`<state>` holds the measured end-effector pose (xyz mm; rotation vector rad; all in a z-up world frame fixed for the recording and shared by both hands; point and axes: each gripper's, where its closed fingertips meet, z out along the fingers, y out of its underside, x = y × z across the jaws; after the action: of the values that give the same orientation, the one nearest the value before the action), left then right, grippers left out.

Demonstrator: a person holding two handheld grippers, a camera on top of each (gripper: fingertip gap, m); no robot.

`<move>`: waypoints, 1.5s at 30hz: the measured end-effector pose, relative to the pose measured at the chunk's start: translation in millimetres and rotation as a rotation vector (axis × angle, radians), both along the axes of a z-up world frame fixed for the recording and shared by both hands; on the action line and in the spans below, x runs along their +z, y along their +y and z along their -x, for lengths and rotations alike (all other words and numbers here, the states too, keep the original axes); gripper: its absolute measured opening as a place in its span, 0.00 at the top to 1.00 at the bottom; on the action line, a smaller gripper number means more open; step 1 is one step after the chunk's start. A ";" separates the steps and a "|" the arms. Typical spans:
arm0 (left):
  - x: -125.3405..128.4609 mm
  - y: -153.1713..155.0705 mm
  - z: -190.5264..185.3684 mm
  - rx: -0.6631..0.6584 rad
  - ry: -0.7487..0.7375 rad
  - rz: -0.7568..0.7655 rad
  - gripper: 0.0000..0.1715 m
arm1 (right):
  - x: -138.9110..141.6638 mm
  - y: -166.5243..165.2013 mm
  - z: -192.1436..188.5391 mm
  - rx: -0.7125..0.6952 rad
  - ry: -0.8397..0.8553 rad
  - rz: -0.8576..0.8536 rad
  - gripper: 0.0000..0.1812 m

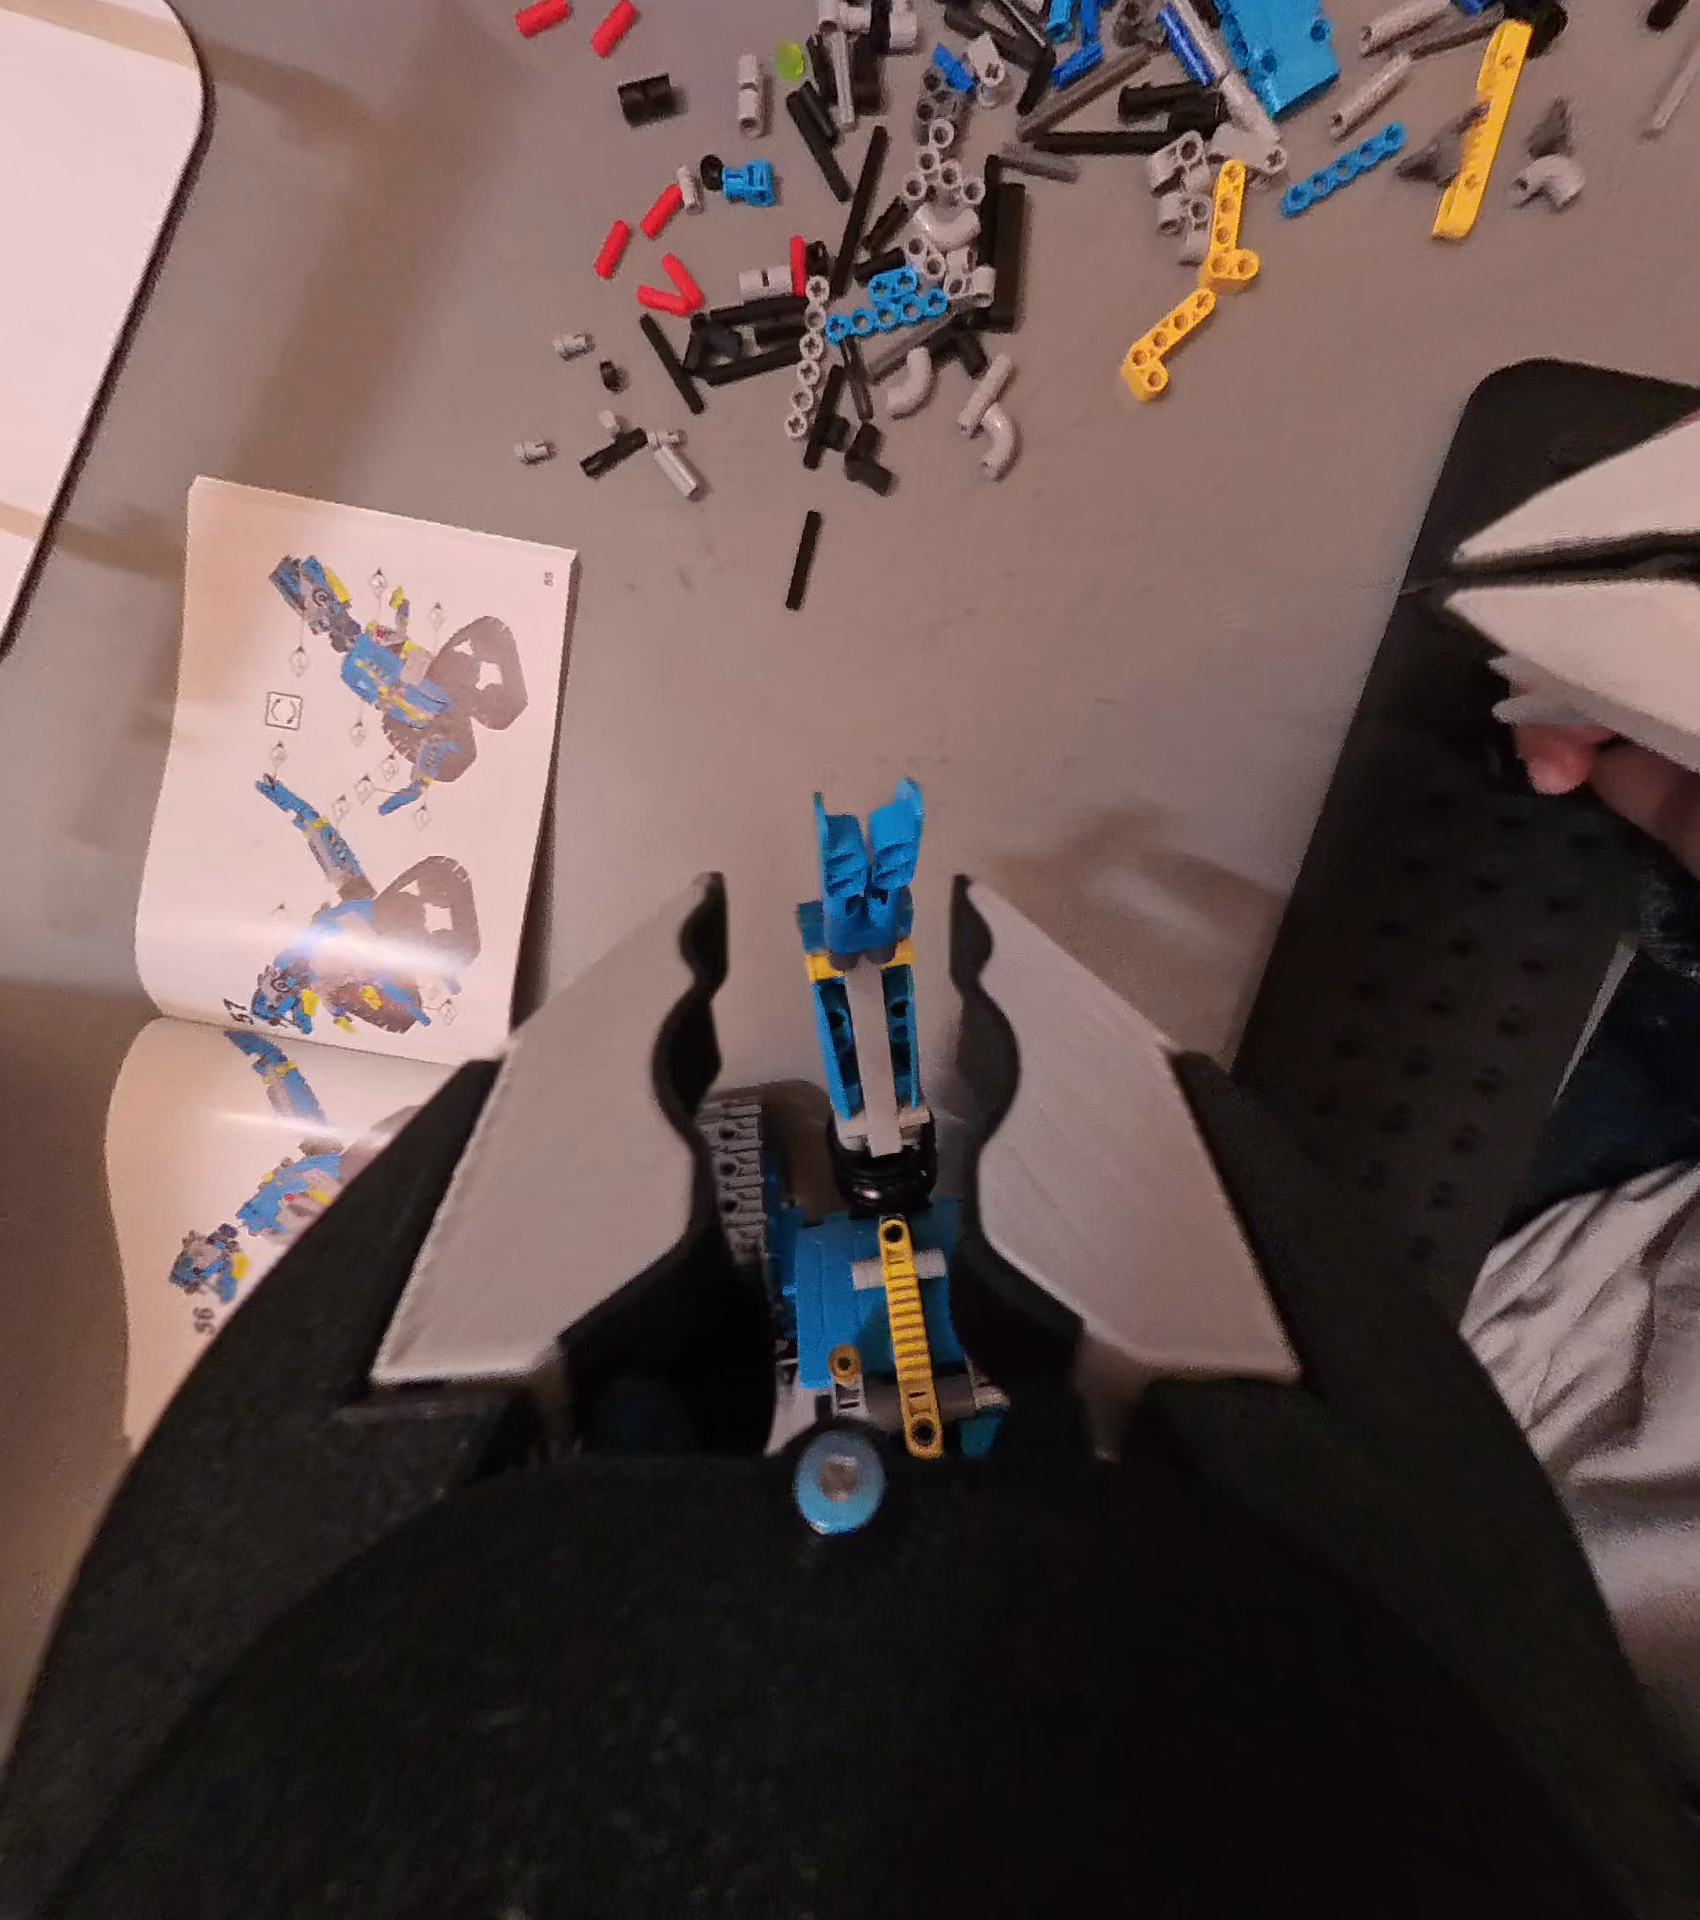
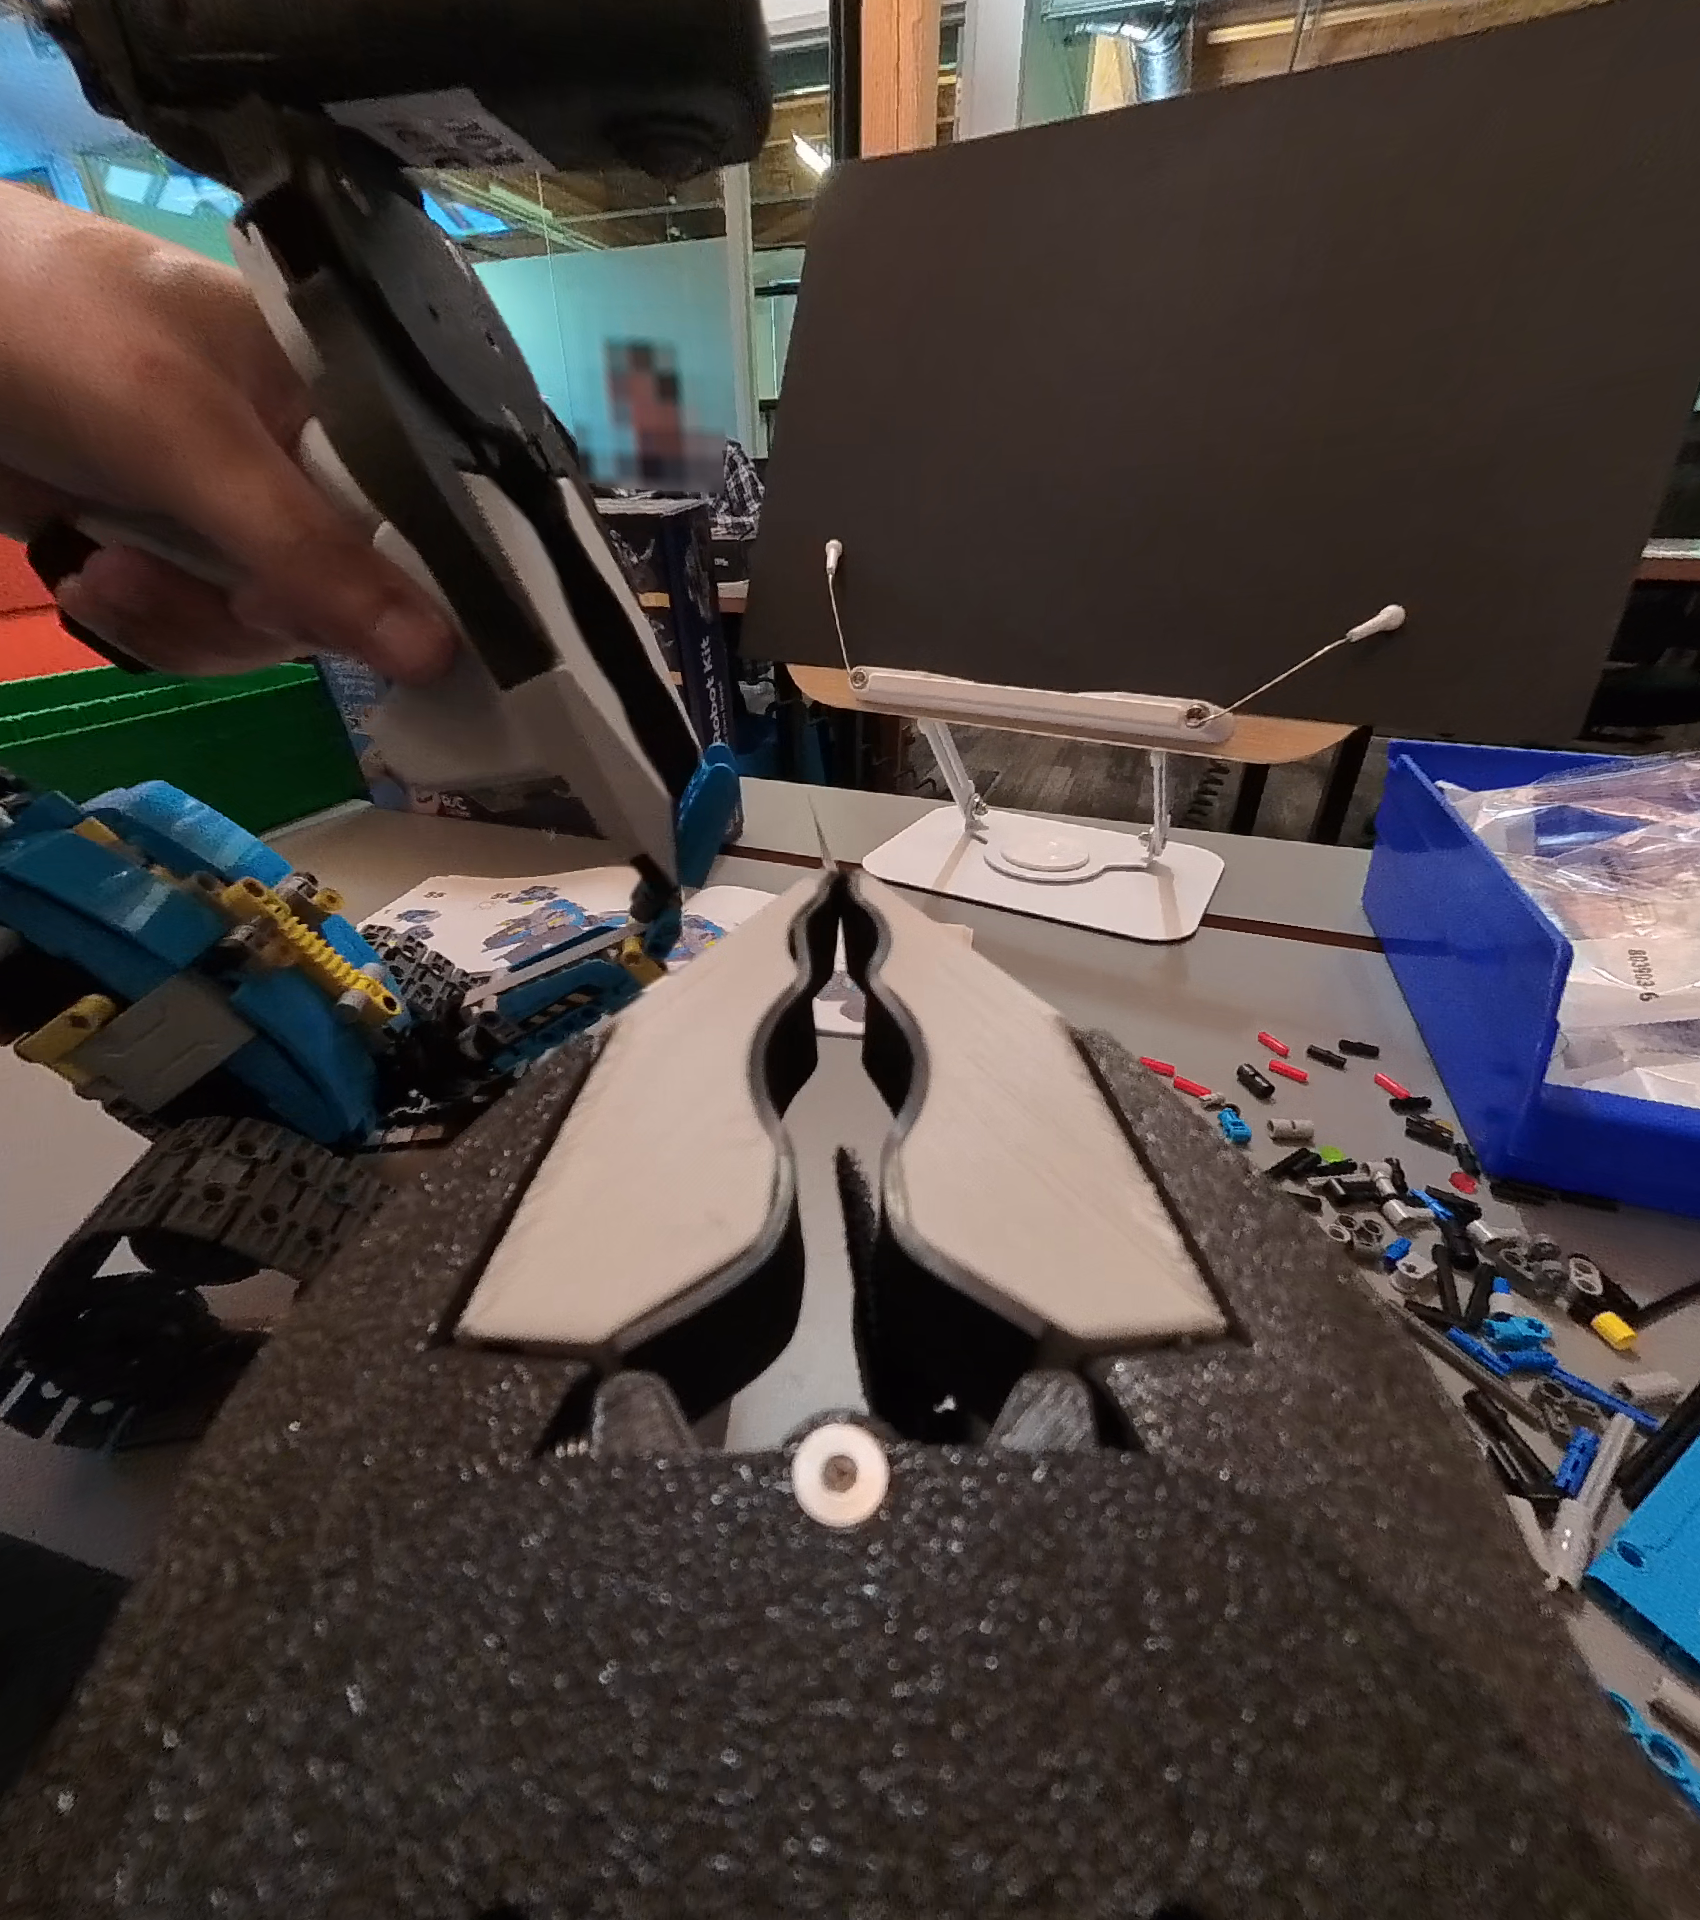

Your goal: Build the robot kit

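1. Left hand-held gripper (image 1: 838,904): fingers spread, straddling the raised arm of a brick-built tracked vehicle (image 1: 867,1226); contact cannot be told.
2. Vehicle: blue body, yellow toothed rack, grey beam, black spring, black tracks; arm ends in a blue claw. It stands on the grey worktop (image 1: 981,665), beside the open instruction booklet (image 1: 358,769).
3. Right hand-held gripper (image 2: 841,883): tips pressed together, holding nothing, beside the vehicle.
4. Loose parts (image 1: 929,239): red, black, grey, blue, yellow, scattered beyond.
5. Blue bin (image 2: 1469,977): holds plastic bags.
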<state>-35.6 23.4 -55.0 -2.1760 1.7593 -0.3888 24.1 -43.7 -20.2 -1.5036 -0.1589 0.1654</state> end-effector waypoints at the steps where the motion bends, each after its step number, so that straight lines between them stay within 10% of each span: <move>1: 1.6 -1.3 -1.1 0.008 -0.004 0.004 0.79 | -0.2 -0.5 0.1 0.003 0.003 0.002 1.00; 14: 4.2 -13.7 -3.2 -0.214 0.020 0.122 0.91 | -8.3 -9.4 -1.2 0.037 0.011 0.024 1.00; 35: -0.7 -16.5 -6.7 -0.677 -0.355 1.058 0.91 | -18.8 0.3 12.8 -0.121 -0.316 0.037 1.00; 45: 18.3 28.7 -7.2 -0.371 -0.599 0.726 0.72 | -1.0 8.3 29.6 -0.512 -0.809 0.033 1.00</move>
<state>-28.4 52.2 -36.7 -1.7675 1.7957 -1.7892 -5.5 -35.4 -21.3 -1.5229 -0.4064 -0.8641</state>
